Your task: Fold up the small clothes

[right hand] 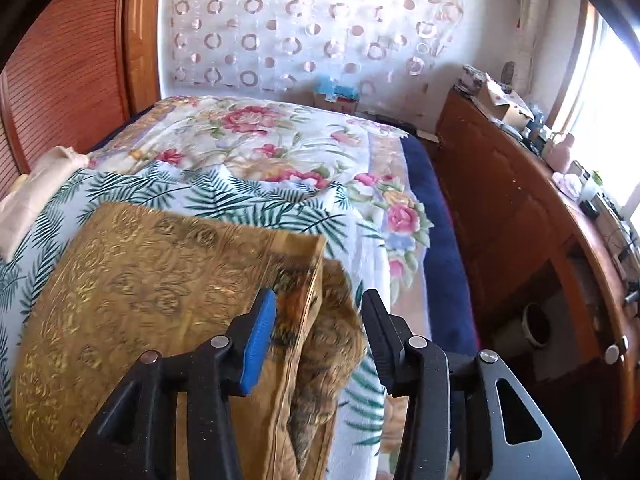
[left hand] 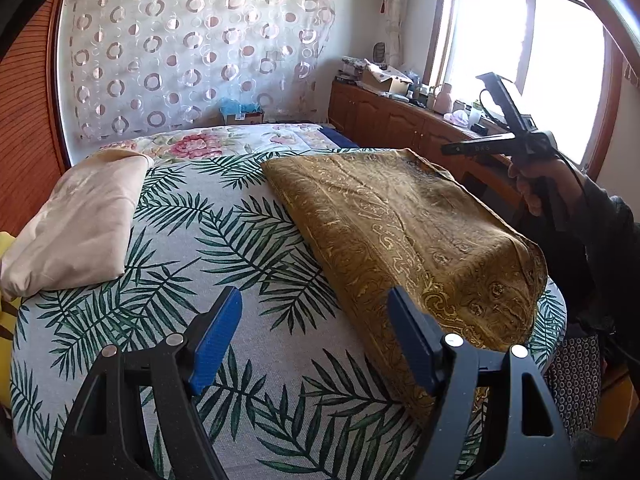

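On the palm-print bed cover point(left hand: 248, 240) lies a folded golden cloth point(left hand: 400, 216).

folded cloth point(left hand: 404, 232) on bedspread point(left hand: 224, 240), folded garment point(left hand: 76, 224) well apart to its left

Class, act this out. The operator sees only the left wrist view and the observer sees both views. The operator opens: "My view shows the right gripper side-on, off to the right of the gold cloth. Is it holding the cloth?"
Observer: No. The right gripper has its jaws apart over the right edge of the cloth, and they press on nothing.
Operator: From my side that edge looks tidy. Is it?
Observer: No. A lower layer bulges out, rumpled, past the edge of the top layer.
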The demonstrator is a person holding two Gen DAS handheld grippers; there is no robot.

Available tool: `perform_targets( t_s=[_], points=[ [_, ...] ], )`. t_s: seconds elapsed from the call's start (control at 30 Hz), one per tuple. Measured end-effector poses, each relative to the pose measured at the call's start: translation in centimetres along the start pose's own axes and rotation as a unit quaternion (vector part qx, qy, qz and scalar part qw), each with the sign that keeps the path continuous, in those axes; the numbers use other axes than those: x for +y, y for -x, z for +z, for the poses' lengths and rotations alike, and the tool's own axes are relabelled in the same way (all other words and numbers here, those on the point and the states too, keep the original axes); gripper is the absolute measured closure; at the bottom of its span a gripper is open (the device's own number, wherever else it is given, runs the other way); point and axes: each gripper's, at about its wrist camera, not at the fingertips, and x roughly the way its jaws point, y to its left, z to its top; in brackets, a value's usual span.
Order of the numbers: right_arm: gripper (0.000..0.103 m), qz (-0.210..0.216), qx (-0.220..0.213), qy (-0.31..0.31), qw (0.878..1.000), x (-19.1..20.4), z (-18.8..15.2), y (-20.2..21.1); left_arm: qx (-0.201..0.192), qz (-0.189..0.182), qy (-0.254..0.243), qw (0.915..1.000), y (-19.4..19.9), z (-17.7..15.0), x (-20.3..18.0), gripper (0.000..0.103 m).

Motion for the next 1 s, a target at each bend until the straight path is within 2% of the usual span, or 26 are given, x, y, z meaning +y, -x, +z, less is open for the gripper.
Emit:
perform_targets(
  t_s=[0.13,0.27,0.47,0.67,0.83,0.97,1.0],
  points=[
    [0.056,0.03,-0.01,0.003,0.999,0.7,-2.3,1.7,0.004,-0.002,-0.005,1.0,-0.3,0.1,-0.6,0.027],
    [0.056,0.054,-0.014,0.006,0.998,0.7,-6.3,4.2,0.011,-0.007,-0.012,0.9998,-0.7,0.0,-1.3,0.027],
    [0.056,0.069,-0.01,0.008,0.998,0.5,-11.5,7.5,0.016,-0.012,-0.022,0.9996,-1.1,0.2,-2.0,0.027],
    [0.056,0.061,-0.008,-0.009,0.998,-0.7,-14.7,10.4,0.024,-0.018,-0.032,0.999,-1.6,-0.1,-3.1,0.027],
    [0.056,0.068,-0.004,-0.023,0.997,0.1,-15.4,11.9,0.031,-0.021,-0.036,0.9986,-1.9,-0.4,-3.6,0.027],
    [0.066,0.074,-0.009,-0.027,0.997,0.7,-15.5,12.8,0.036,-0.022,-0.036,0.9984,-2.1,-0.6,-3.7,0.027],
    [0.072,0.077,-0.012,-0.026,0.997,0.9,-15.6,13.0,0.038,-0.021,-0.036,0.9984,-2.2,-0.6,-3.8,0.027]
  ],
)
